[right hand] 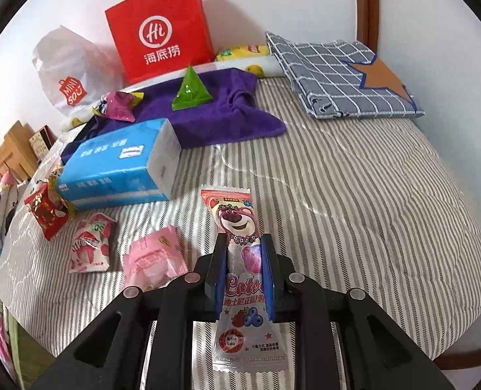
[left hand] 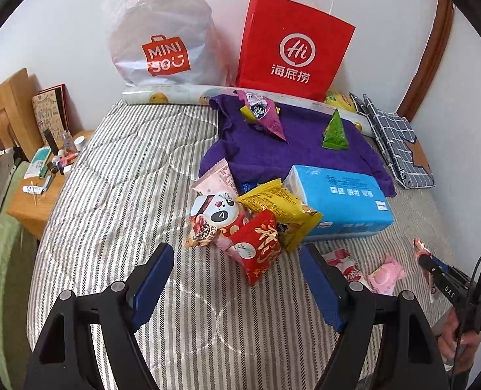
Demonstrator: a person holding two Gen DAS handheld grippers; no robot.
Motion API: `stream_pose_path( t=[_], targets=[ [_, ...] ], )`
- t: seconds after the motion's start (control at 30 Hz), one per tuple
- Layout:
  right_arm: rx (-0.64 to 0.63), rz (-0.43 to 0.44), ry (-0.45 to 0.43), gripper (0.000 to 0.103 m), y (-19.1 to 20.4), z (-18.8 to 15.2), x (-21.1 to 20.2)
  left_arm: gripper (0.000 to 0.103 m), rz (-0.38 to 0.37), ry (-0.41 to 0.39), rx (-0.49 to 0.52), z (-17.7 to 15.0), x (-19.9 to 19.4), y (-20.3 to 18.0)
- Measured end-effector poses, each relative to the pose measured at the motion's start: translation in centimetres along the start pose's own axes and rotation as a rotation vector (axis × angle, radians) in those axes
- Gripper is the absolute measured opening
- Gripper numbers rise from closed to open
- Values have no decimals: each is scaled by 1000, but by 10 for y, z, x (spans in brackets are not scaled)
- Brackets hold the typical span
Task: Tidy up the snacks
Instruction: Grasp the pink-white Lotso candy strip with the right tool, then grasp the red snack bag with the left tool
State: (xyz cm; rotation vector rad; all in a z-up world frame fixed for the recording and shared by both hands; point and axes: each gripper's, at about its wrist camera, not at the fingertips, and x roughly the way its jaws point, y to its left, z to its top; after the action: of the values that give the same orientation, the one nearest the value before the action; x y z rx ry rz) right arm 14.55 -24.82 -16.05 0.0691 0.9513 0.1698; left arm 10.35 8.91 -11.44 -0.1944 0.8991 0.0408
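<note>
The right gripper (right hand: pixel 243 253) clamps a long pink bear-print snack packet (right hand: pixel 237 224) above the striped bed (right hand: pixel 354 195). Two pink packets (right hand: pixel 89 243) (right hand: pixel 152 256) lie just left of it; a blue tissue pack (right hand: pixel 116 165) sits farther ahead-left.

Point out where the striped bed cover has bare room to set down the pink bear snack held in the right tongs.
Bare stripes lie right of the blue tissue pack, below the checked cloth, and left of the snack pile toward the nightstand. It is crowded around the pile and purple towel.
</note>
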Motion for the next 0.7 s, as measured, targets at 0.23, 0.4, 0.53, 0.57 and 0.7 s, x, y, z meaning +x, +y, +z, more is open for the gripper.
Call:
stream_pose_path(
  t=[0.23, 0.4, 0.53, 0.57, 0.7],
  targets=[
    [-9, -14, 11, 19, 5, 6, 16, 77, -10, 54, -5, 2, 29, 2],
    [-5, -7, 27, 19, 5, 8, 24, 77, -38, 89, -22, 3, 48, -3],
    [-4, -11, 27, 19, 5, 10, 25, 77, -45, 113, -23, 3, 62, -10],
    [2, -9, 28, 19, 5, 11, 25, 77, -49, 119, -26, 3, 65, -10],
    [10, -8, 30, 19, 4, 11, 27, 76, -56, 144, -34, 3, 75, -14]
  ],
)
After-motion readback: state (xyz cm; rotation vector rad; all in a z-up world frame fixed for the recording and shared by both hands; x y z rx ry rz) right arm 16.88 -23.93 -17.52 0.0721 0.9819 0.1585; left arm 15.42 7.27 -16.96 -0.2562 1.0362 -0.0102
